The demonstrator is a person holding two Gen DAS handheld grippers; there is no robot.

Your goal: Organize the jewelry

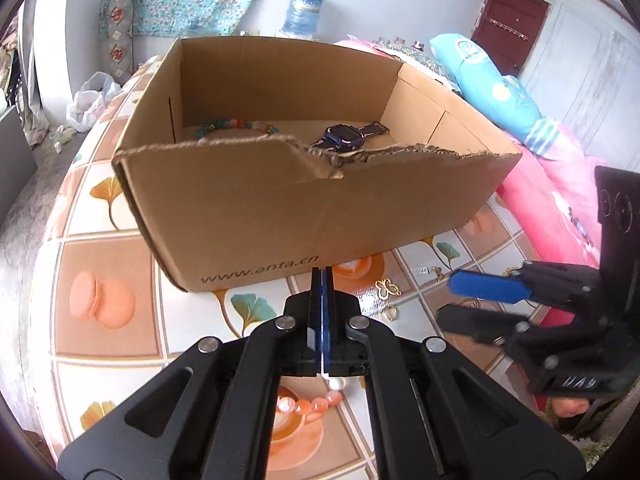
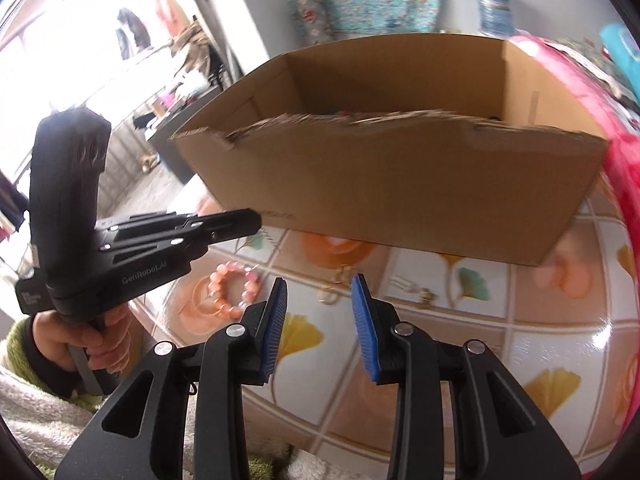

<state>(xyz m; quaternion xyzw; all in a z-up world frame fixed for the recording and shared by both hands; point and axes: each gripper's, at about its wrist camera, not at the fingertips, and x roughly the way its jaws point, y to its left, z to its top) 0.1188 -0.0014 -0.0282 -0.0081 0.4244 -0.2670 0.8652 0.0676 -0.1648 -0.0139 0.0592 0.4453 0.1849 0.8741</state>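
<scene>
Pinching a thin white cord, left gripper [image 1: 322,280] jaws closed; peach bead bracelet [image 1: 316,402] dangles beneath, near open brown cardboard box [image 1: 304,208]. Right gripper [image 2: 319,316] half-open, empty. Patterned tiled tablecloth [image 1: 100,240]; pink bedding [image 1: 552,200].

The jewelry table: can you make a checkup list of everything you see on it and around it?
Surface: table with a tiled cloth of leaf and macaron prints.
Job's things: cardboard box holding a dark blue watch and a colourful bead bracelet; pink bead bracelet and gold butterfly charm lying on the cloth.
Clutter: small silver piece near the charm.
Grippers: left gripper shut, a thin cord at its pads, pink beads below; right gripper open, empty.
Cables: nothing seen.
Surroundings: pink bedding, water jug, dark red door.
</scene>
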